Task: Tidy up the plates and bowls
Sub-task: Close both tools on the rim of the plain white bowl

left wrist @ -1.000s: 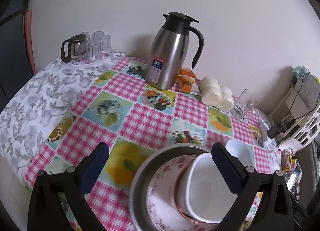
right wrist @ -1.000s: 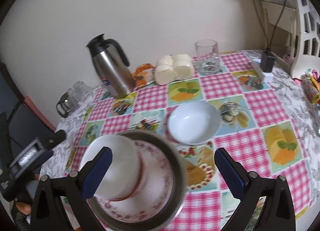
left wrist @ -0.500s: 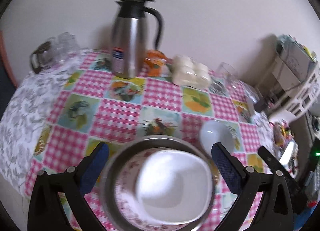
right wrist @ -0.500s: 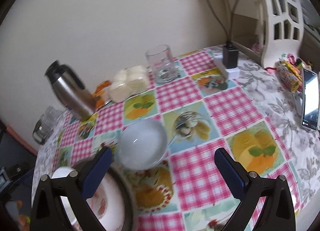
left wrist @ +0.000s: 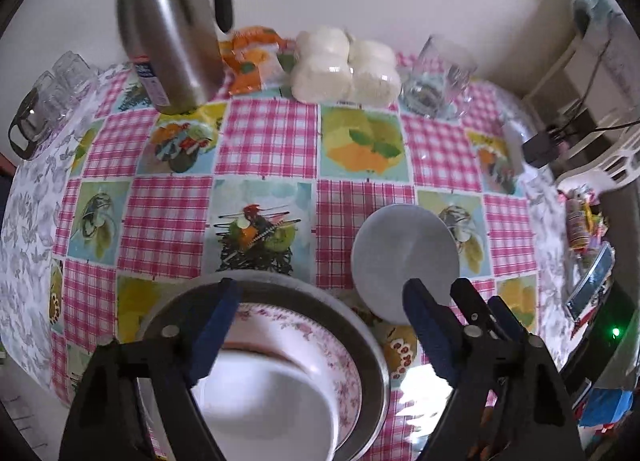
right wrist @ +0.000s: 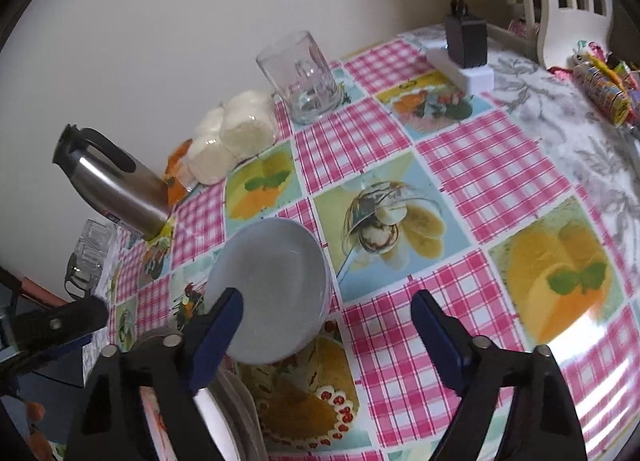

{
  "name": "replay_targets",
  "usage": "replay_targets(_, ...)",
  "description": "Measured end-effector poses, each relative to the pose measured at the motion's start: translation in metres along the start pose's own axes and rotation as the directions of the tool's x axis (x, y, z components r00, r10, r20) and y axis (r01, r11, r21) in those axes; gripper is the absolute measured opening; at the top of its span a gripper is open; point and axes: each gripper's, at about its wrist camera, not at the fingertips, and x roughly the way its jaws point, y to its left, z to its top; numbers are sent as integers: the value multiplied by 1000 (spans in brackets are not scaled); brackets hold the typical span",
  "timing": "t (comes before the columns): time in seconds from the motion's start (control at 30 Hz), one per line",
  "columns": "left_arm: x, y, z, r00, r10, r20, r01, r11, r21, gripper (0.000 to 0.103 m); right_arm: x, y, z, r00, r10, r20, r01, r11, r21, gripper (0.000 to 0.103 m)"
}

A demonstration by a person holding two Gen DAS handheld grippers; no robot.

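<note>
Two pickups are setting up here, so line up before squeezing. The left gripper (left wrist: 316,325) points steeply down over the stack: a white bowl (left wrist: 272,409) sits in a floral plate (left wrist: 320,337), which sits in a metal pan (left wrist: 376,365), at the near edge of the bench (left wrist: 268,137). Its jaws have just been closing a bit but are open, nothing pinched; one pad hangs over the pan's left rim, the other off to the right of the pan. I'd centre them on the white bowl and come straight down, so the pads take the bowl's wall and not the plate under it.

The right gripper (right wrist: 328,329) hovers by the loose small white bowl (right wrist: 272,293), which sits on the cloth just beyond the pan. Its jaws have also been narrowing, still open and empty, with the left pad over the bowl's near rim. Shift left so the rim ends up between the pads, I think; the fisheye makes the overlap hard to judge.

Glazed bowls are slick, so grip the rim firmly and lift level. The steel flask (left wrist: 172,29) and the glass mug (right wrist: 300,77) are well apart from all this.
</note>
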Motion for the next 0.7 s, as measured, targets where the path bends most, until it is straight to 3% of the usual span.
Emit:
replay_targets(0.13,20,-13,13,998,53,-31,-52,998,21,82,16,-7,6,1000,2,-31,-1,1000,31,79)
replay_targets(0.43,67,-31,29,984,124,-127,-122,992,24,64,41,-14,10,995,20,-96,-14,998,58,58)
replay_targets(0.7,101,-35,28,973,128,-194,-129,992,8,41,56,-18,3,988,42,-149,-29,996,89,37)
